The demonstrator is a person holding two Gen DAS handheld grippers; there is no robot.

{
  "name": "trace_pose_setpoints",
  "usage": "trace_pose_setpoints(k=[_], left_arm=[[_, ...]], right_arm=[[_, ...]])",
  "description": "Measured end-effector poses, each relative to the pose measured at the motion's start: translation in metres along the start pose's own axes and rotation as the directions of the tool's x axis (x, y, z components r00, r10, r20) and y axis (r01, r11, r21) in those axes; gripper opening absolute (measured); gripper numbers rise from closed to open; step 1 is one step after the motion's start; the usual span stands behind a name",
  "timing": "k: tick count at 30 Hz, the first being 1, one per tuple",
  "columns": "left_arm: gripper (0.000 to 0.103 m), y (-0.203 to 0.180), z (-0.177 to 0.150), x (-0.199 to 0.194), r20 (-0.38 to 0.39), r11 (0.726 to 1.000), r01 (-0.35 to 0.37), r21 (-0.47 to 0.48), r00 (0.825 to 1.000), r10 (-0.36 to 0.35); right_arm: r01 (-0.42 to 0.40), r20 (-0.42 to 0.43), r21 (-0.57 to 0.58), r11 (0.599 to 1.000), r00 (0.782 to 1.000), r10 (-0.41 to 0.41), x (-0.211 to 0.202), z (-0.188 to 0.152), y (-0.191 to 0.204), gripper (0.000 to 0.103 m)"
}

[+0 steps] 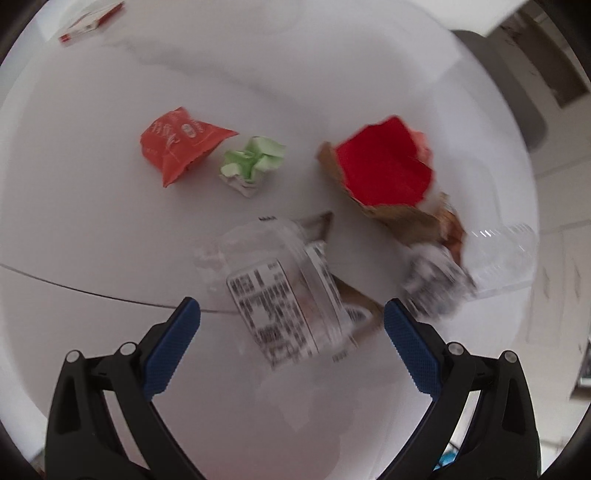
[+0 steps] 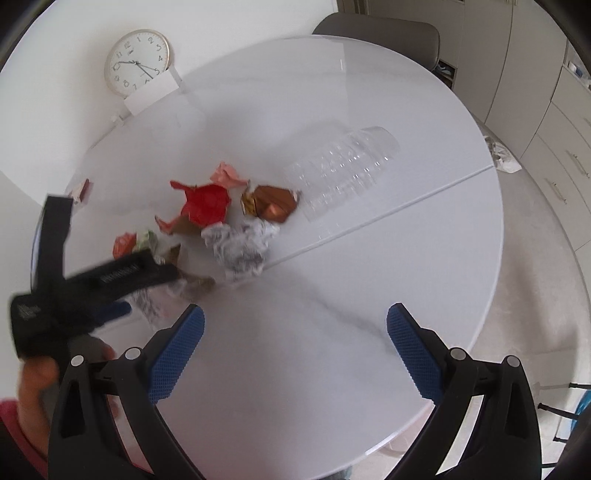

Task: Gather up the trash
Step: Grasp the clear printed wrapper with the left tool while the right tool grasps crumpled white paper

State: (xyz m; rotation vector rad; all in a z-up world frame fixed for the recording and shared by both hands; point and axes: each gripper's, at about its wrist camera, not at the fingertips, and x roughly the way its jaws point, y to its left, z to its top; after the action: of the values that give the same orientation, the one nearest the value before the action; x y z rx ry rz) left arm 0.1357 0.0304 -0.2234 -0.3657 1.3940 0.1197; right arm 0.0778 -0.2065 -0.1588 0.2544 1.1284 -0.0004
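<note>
My left gripper [image 1: 291, 321] is open and low over the white table [image 1: 92, 229]. A clear plastic wrapper with a printed label [image 1: 280, 302] lies between and just ahead of its blue pads, not gripped. Farther off lie an orange snack packet [image 1: 181, 144], a crumpled green paper [image 1: 253, 162] and a red paper on brown wrapping [image 1: 384, 166]. My right gripper [image 2: 295, 325] is open over bare table, holding nothing. From it I see the left gripper [image 2: 149, 291] at the pile, a crumpled printed paper [image 2: 240, 247], a brown foil wrapper [image 2: 273, 205] and a clear plastic cup [image 2: 343, 173] on its side.
The round table [image 2: 369, 258] has a seam across it, and its edge runs close on the right. A wall clock [image 2: 138, 61] leans at the back, with a grey chair [image 2: 380, 33] behind the table. A red and white box [image 1: 92, 20] lies far left. A hand [image 2: 37, 380] holds the left gripper.
</note>
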Motion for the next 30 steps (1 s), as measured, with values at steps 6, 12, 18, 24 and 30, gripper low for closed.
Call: trace_pose_setpoints(k=[6, 12, 18, 24, 30], left_arm=[[0.095, -0.012, 0.004, 0.017, -0.017, 0.993, -0.111, -0.042, 0.994, 0.110], [0.071, -0.013, 0.001, 0.015, 0.000, 0.997, -0.068, -0.047, 0.998, 0.068], [0.056, -0.014, 0.005, 0.016, 0.007, 0.999, -0.034, 0.042, 0.999, 0.033], [0.054, -0.012, 0.004, 0.003, 0.046, 0.984, -0.043, 0.173, 0.998, 0.035], [0.054, -0.003, -0.006, -0.019, 0.135, 0.961, -0.087, 0.261, 0.989, 0.053]], right_arm=[[-0.017, -0.024, 0.041, 0.999, 1.000, 0.018, 0.022, 0.017, 0.000, 0.099], [-0.056, -0.050, 0.079, 0.995, 0.997, 0.060, 0.041, 0.024, 0.003, 0.099], [-0.058, -0.070, 0.054, 0.997, 0.996, 0.062, 0.067, 0.031, 0.023, 0.099], [-0.021, -0.085, 0.029, 0.999, 0.996, 0.024, 0.090, 0.036, 0.041, 0.094], [-0.031, -0.113, 0.009, 0.999, 0.993, 0.032, 0.101, 0.033, 0.050, 0.053]])
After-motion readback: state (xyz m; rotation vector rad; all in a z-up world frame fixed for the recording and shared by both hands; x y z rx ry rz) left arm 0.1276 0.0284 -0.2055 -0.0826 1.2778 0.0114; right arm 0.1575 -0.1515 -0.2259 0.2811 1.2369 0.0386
